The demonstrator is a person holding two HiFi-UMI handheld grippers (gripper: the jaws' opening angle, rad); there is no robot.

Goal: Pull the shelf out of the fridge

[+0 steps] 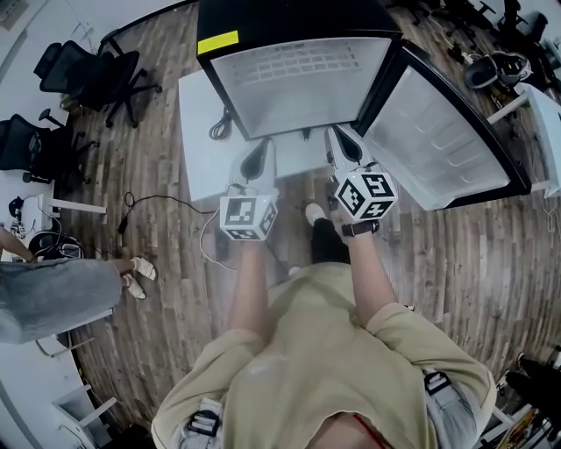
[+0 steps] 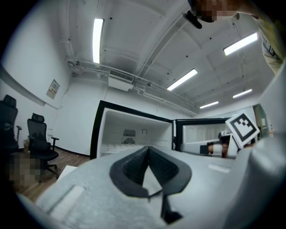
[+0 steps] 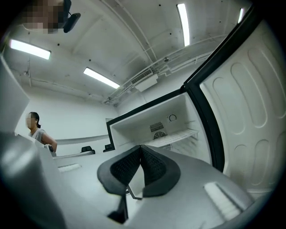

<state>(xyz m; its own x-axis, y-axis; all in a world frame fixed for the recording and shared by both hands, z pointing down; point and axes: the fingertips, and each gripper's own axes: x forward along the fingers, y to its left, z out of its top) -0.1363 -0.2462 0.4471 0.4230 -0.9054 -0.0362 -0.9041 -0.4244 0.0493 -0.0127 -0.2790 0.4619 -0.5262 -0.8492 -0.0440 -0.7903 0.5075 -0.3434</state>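
Left fingers: the black ribbed fingers point(image 2: 133, 167) of the left gripper point(image 2: 146, 151) met at their tips, with nothing between them.
Right fingers: the black ribbed fingers point(image 3: 154, 166) of the right gripper point(image 3: 140, 148) were likewise pressed together and empty.
Grippers' pose: in the head view the left gripper point(image 1: 256, 163) and the right gripper point(image 1: 344, 149) lay side by side, both aimed level at the fridge's mouth.
Task's thing: the white wire-grid shelf point(image 3: 176, 136) sat inside the black-framed white fridge point(image 1: 289, 22), seated in the cabinet and not drawn out.
Shelf from the left fingers: ahead, a little to the left and just above the tips, pale and hard to make out in the left gripper view point(image 2: 117, 146).
Shelf from the right fingers: ahead, to the right and above the tips.
Long axis: the shelf point(image 1: 302, 77) ran side to side across the opening, its front edge facing both grippers.
Nearer hand: the two looked about equally near; the right one stood on the side of the open white-lined door point(image 1: 447, 140).
Coming move, as a judgement: the fingers would have to part first, then take the front edge and draw it straight back toward the person.
Support: the fridge stood on a low white desk point(image 1: 197, 149) over the wooden floor.
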